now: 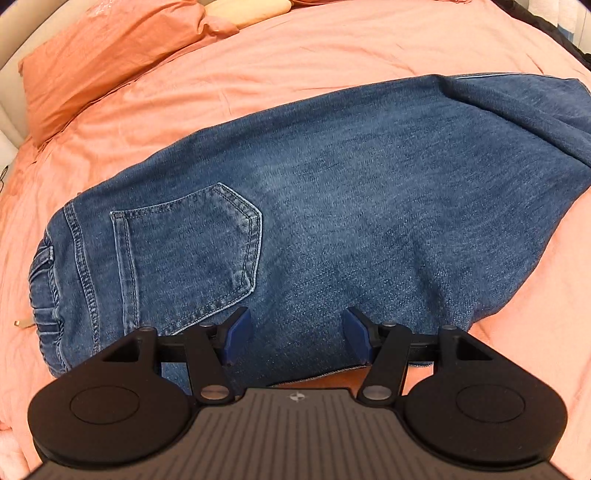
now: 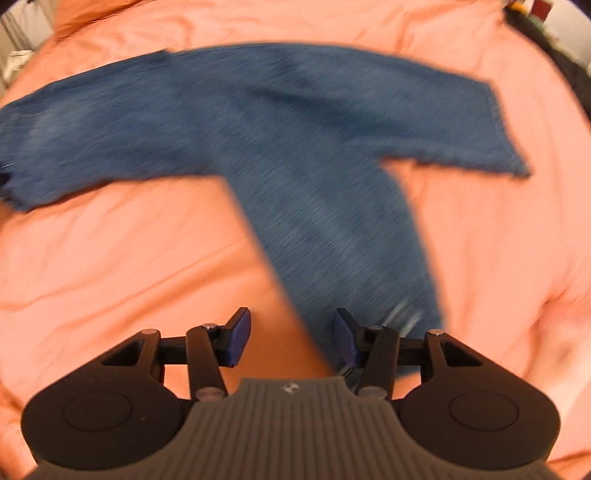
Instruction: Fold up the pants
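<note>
The blue denim pants (image 1: 332, 206) lie on a bed covered with a salmon-pink cotton sheet (image 1: 295, 62). In the left wrist view they are spread seat-side up, with the stitched back pocket (image 1: 184, 254) toward the left of the picture and the gathered elastic waistband (image 1: 46, 288) at the far left edge of the cloth. The fabric runs off to the right, where a loose fold (image 1: 524, 114) rises near the upper right. The near edge of the denim lies just under the tool.

In the right wrist view, which is smeared by motion, the pants (image 2: 280, 125) make a rough T: one broad band across the upper part of the picture and one leg (image 2: 343, 258) coming down toward the camera, its end reaching the tool's right-hand finger.

The left gripper (image 1: 297, 339), black with blue pads, hangs over the seat of the pants with its jaws wide apart; nothing is clamped between them, though denim shows in the gap below.

The right gripper (image 2: 291, 338) has its jaws parted about halfway. The leg's end lies against or behind its right pad (image 2: 345, 343); the blur keeps me from telling whether cloth is pinched, and the pads do not appear to press together on anything.

A matching salmon-pink pillow (image 1: 107, 55) sits at the upper left of the bed, with a pale yellow cushion (image 1: 247, 11) beyond it
</note>
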Demonstrator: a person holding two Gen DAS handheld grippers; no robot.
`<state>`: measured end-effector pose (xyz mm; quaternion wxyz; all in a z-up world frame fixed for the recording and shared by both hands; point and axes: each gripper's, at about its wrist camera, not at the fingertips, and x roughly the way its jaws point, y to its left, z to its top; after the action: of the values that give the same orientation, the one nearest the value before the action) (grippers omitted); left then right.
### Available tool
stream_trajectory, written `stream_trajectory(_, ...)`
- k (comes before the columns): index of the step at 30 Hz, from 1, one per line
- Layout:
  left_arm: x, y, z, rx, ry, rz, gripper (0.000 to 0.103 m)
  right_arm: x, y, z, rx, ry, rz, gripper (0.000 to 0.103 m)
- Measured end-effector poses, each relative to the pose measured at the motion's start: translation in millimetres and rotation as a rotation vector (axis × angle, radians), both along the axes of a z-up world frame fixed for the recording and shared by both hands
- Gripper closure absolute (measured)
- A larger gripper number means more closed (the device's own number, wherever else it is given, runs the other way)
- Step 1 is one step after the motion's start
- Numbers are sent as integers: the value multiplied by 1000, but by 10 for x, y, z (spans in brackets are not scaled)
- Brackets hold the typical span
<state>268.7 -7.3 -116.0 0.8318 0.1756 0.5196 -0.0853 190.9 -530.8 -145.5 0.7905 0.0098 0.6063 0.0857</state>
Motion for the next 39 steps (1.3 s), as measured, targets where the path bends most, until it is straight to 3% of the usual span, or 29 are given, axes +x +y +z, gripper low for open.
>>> stream_trajectory(2, -2, -7, 0, 1, 2, 3, 34, -103, 109, -26, 24, 12, 18, 63)
stream_trajectory(5, -10, -17, 7, 11, 2, 7, 34, -161, 155, 43, 9, -9, 41, 63)
stream_trajectory(10, -18, -9, -8, 16, 8, 21, 34, 30, -121, 207, -35, -65, -24, 63)
stream_trajectory(13, -37, -13, -3, 18, 9, 26, 34, 201, -261, 105, -90, -58, -31, 63)
stream_trajectory(17, -43, -22, -12, 21, 12, 30, 34, 326, -432, -123, -109, -12, -39, 52)
stream_trajectory(23, 3, -63, -43, 28, 18, 29, 34, 284, -573, -335, -27, 23, -105, 48)
stream_trajectory(24, 3, -66, -40, 25, 15, 29, 34, 277, -578, -331, -25, 21, -107, 49)
stream_trajectory(29, -7, -70, -39, 18, 10, 27, 34, 205, -486, -151, -75, 6, -42, 91)
stream_trajectory(30, -11, -66, -44, 17, 10, 26, 34, 195, -472, -83, -88, -3, -29, 95)
stream_trajectory(39, 7, -21, -100, -10, 21, 38, 34, 398, -494, 846, -323, -193, 26, 98)
